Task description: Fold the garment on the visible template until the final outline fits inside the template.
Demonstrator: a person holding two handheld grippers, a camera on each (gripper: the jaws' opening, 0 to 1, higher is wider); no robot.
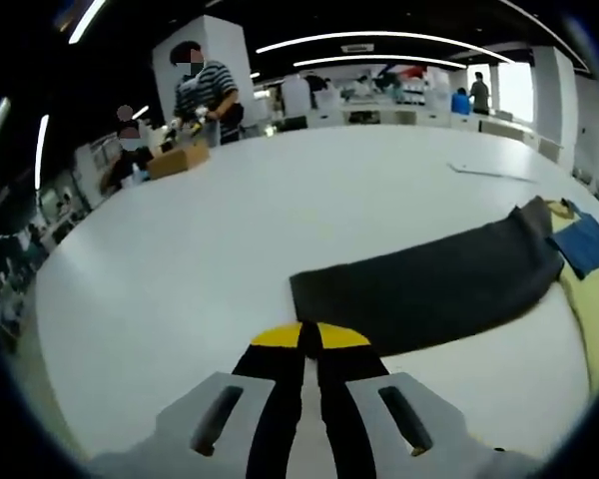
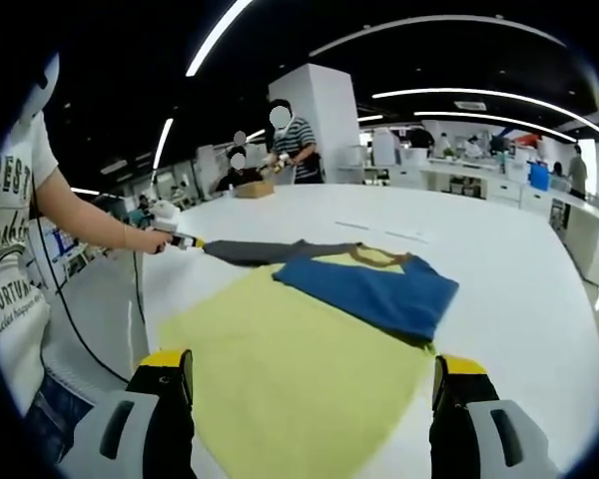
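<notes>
- While the person's shirt [image 2: 10, 239] reads "FORTUN", their left gripper [image 1: 310, 339] – jaws closed – pinches the dark sleeve [image 1: 429, 279] toward nine o'clock.
- Right gripper [image 2: 314, 374] hovers agape over the yellow template [image 2: 299, 369].

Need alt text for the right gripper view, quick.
A blue and grey garment lies partly folded on a yellow template on a white table. The left gripper pinches its grey sleeve; the right gripper is open.
</notes>
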